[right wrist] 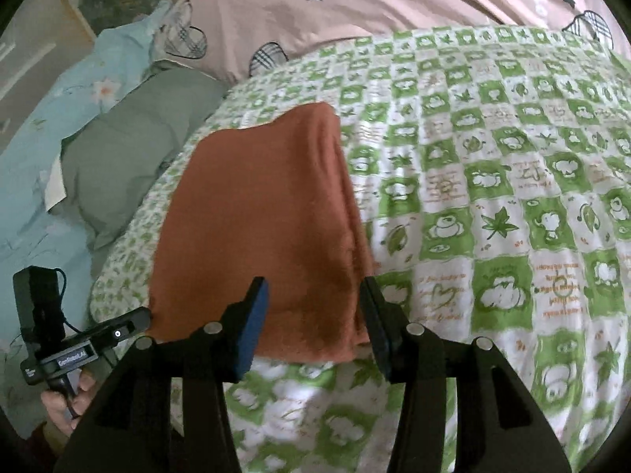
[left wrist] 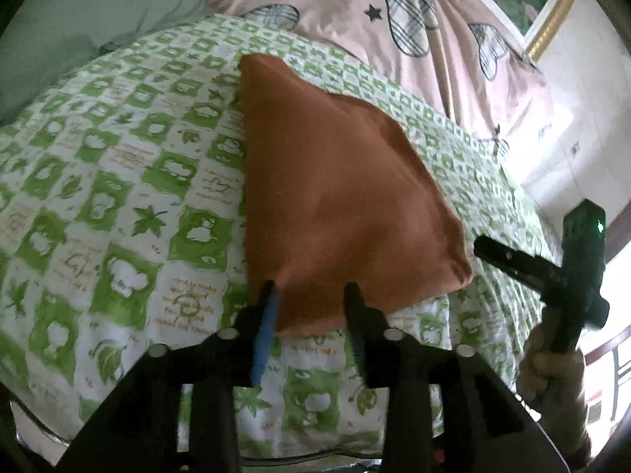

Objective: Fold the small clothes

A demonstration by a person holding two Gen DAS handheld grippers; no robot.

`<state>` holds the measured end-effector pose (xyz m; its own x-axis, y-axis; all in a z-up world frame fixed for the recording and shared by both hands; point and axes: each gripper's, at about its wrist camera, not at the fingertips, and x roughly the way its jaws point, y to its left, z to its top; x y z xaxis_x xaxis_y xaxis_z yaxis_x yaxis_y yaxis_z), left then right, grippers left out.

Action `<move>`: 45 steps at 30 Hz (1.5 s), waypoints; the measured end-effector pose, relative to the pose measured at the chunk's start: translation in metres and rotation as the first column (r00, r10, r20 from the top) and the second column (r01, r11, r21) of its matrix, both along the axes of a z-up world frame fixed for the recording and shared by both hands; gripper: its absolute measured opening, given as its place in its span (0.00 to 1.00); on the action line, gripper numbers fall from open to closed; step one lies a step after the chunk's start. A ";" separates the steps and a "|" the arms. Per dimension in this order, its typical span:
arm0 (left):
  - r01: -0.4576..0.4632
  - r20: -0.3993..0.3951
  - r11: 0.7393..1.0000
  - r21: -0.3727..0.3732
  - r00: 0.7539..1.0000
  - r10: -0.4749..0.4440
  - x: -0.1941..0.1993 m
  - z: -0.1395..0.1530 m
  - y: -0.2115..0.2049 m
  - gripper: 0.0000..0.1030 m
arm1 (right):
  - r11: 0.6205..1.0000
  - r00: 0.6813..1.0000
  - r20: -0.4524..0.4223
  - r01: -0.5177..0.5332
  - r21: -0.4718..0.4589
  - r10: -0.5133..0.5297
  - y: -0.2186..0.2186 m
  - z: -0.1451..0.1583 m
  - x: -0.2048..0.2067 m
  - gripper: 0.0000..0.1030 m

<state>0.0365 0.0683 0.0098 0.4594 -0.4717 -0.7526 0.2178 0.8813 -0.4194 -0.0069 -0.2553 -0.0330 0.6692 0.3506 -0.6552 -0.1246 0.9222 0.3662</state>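
Folded rust-orange garment on a green-checked bed cover, both hand-held grippers open at its near edge.

The green-and-white patterned bed cover [right wrist: 493, 197] fills most of both views; behind it lies a pink quilt [right wrist: 394, 4] with plaid hearts and stars, and to one side a grey-green pillow [right wrist: 130, 149] and a pale blue floral sheet [right wrist: 43, 126]. The orange garment [left wrist: 335, 197] lies folded flat on the cover, its layered fold edge showing in the right wrist view [right wrist: 276, 213]. The left hand-held gripper [left wrist: 311, 295] has its fingers spread, tips at the garment's near hem, pinching nothing. The right hand-held gripper [right wrist: 315, 295] is likewise open, fingers either side of the garment's near corner. Nothing lies between either gripper and the cloth.
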 end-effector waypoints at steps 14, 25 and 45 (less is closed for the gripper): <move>-0.086 0.055 0.961 0.261 0.996 0.074 -0.049 0.016 0.004 0.79 | 0.991 0.995 -0.026 -0.095 -0.095 0.093 0.037 0.001 -0.044 0.84; -0.037 0.072 0.918 0.396 0.997 0.009 -0.060 0.031 -0.005 0.79 | 0.982 0.992 -0.054 -0.122 -0.141 0.116 0.040 0.010 -0.058 0.87; -0.043 0.035 0.908 0.418 0.999 0.031 -0.043 0.027 -0.006 0.82 | 0.972 0.990 -0.084 -0.124 -0.201 0.109 0.044 0.002 -0.053 0.98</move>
